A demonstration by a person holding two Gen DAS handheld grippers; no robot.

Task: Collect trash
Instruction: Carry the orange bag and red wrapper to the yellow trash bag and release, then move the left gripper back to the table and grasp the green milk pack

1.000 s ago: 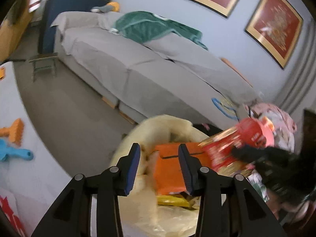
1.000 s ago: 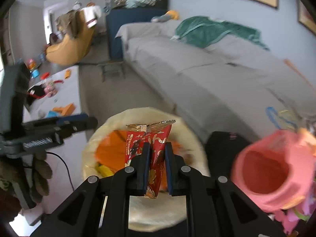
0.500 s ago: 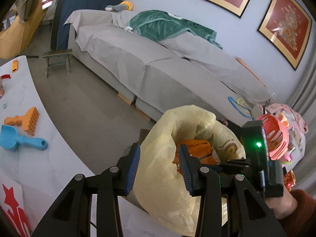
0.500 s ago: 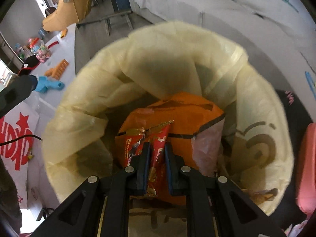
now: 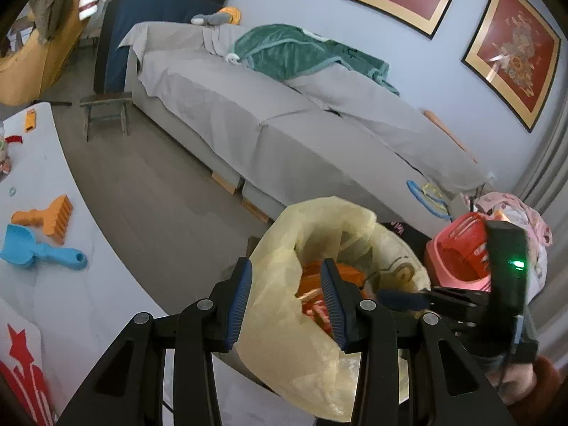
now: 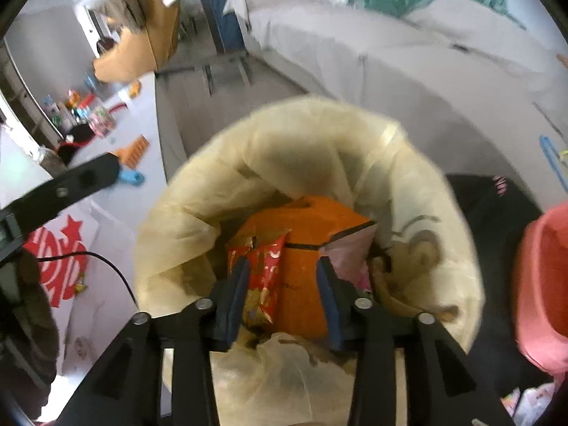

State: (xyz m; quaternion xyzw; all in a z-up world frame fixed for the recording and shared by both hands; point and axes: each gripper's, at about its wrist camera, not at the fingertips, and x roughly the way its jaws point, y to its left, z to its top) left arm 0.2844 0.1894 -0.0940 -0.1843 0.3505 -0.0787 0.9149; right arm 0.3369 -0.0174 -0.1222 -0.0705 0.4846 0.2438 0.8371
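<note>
The red snack wrapper (image 6: 264, 277) is sitting inside the yellow trash bag (image 6: 177, 245), leaning on an orange box (image 6: 305, 248). It touches the left finger of the right tongs (image 6: 282, 296), which are spread wide and holding nothing. Looks like thin, crinkly foil, basically weightless and slippery, so I'd pinch a flat edge if it needs regrabbing. Left tongs (image 5: 289, 300) are wide too, straddling the floppy bag rim. Toy rake (image 5: 44, 218) and blue scoop (image 5: 39, 248) are on the white table (image 5: 106, 305).
</note>
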